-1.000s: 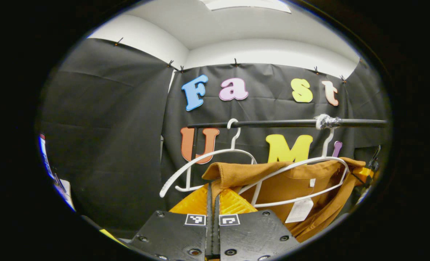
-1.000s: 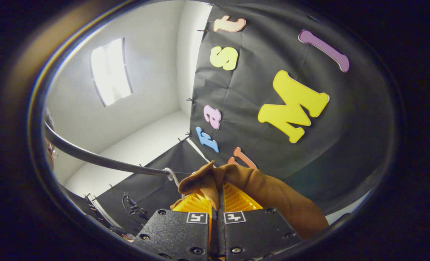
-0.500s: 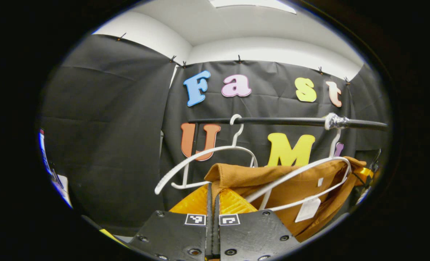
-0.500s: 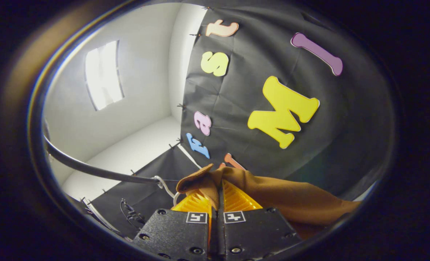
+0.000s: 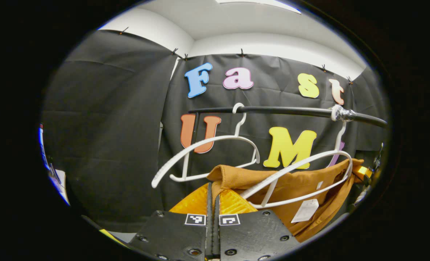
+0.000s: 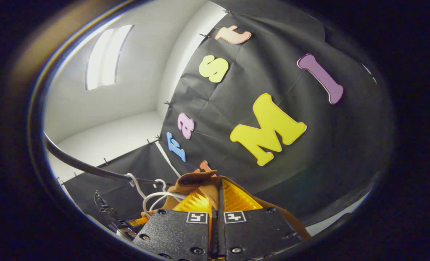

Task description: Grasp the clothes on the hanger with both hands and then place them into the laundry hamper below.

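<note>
A brown garment (image 5: 294, 188) stretches across the lower right of the left gripper view. A white hanger (image 5: 302, 170) lies against it, its hook on the black rail (image 5: 287, 111). My left gripper (image 5: 213, 192) is shut on the garment's near corner. In the right gripper view my right gripper (image 6: 218, 192) is shut on another fold of the same brown garment (image 6: 197, 179). The other gripper (image 5: 363, 173) shows at the far right edge of the left gripper view, by the garment's far end. The hamper is out of sight.
A second white hanger (image 5: 207, 148), bare, hangs from the rail to the left of the garment. In the right gripper view the rail (image 6: 81, 165) curves along the lower left with white hanger hooks (image 6: 137, 185) on it. Black cloth walls stand behind.
Both grippers have sunk a little with the garment still held; rail and hangers sit higher in the left gripper view. The right gripper view has swung, bringing the hanger hooks near its fingers.
</note>
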`<state>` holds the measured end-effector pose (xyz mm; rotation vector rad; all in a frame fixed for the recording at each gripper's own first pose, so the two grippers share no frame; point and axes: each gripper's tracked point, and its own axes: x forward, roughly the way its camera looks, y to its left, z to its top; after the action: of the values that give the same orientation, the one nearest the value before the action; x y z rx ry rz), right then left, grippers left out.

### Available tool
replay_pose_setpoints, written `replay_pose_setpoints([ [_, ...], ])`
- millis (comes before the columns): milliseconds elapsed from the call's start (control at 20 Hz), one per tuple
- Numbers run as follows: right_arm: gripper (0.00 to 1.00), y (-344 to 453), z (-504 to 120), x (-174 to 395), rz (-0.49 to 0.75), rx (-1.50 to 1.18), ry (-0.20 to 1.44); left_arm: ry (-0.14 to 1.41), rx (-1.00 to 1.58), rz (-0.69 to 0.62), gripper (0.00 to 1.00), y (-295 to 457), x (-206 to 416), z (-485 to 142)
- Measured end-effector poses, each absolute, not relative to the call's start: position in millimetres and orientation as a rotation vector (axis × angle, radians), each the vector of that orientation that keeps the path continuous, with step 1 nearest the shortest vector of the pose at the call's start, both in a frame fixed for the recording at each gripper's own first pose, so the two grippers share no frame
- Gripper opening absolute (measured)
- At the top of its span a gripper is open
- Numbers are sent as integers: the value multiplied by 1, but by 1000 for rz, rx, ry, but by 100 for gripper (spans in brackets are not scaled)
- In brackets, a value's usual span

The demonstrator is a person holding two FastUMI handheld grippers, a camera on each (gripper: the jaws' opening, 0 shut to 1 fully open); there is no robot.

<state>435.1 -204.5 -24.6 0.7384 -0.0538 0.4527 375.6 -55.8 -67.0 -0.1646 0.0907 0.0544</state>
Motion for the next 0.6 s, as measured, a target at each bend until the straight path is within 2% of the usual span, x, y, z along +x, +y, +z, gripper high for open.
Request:
replay_pose_setpoints([
  [50,3,-204,-29,433,452,748,-45,95,-168,58,0,-55,375,-71],
  [100,3,-205,-38,434,437,753,-26,100,-170,61,0,-55,374,-76],
  [150,3,-206,-48,436,422,748,-6,108,-175,63,5,-54,374,-81],
  [250,3,-204,-70,432,398,739,36,136,-172,77,5,-54,369,-94],
  [300,3,-200,-79,427,395,735,57,146,-167,87,0,-54,366,-102],
  [350,3,-198,-89,425,386,724,76,163,-164,93,0,-50,363,-110],
  [400,3,-196,-99,426,382,713,99,182,-162,96,5,-50,361,-119],
  [500,3,-191,-117,420,381,693,139,223,-167,103,5,-49,354,-137],
  [550,3,-188,-125,416,383,681,156,242,-167,106,0,-50,349,-145],
  [600,3,-185,-135,409,383,670,176,255,-162,109,0,-51,344,-153],
])
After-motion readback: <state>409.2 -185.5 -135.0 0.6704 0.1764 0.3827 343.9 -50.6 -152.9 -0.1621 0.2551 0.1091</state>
